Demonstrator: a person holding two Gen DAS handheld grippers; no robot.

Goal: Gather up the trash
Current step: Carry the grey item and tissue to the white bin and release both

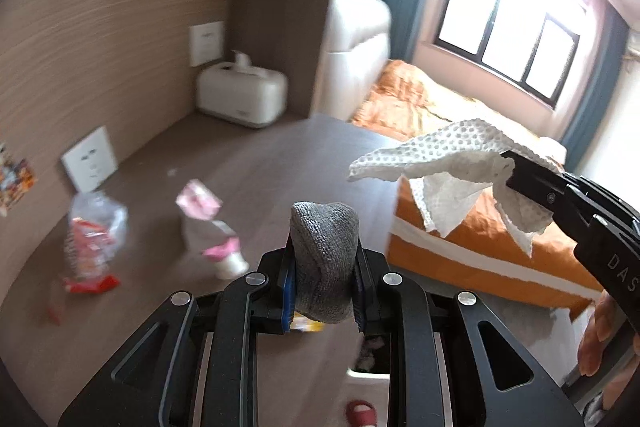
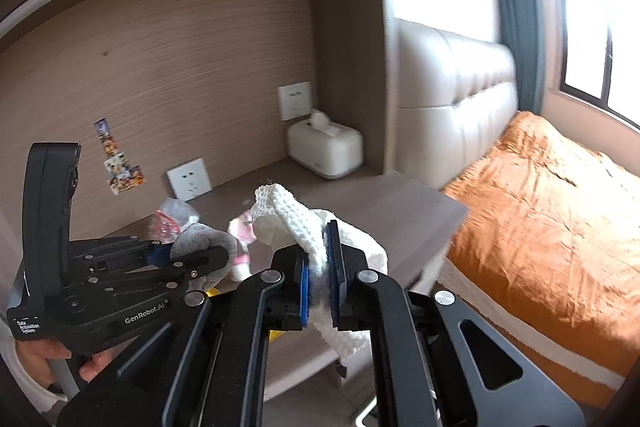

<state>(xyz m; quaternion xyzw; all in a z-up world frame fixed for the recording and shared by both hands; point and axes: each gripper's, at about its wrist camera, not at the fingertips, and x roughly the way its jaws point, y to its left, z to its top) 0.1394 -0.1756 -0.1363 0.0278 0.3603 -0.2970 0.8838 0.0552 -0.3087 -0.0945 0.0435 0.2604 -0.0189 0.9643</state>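
- left gripper [image 1: 323,281]: jaws clamped on a grey cloth [image 1: 325,259]; cloth bulges up past the fingertips and hangs a little below them.
- right gripper [image 2: 323,275]: blue pads pinching a white paper towel [image 2: 296,219]; the towel sticks out above the jaws and droops under them. In the left wrist view it enters from the right with the towel [image 1: 452,163] fanned out in the air.
- a hand [image 1: 600,335] shows on the right gripper's handle, another hand [image 2: 60,355] under the left one.
- desk [image 1: 256,155] beyond both tools: crumpled clear bag with red print [image 1: 90,239], pink-and-white wrapper [image 1: 204,215] just beside it, both lying loose.
- back corner of the desk: white tissue box [image 1: 242,93], against the wood panel.
- wall sockets [image 1: 90,159] on the panel.
- further right: bed with orange cover [image 2: 552,211], padded headboard, window [image 1: 508,31].
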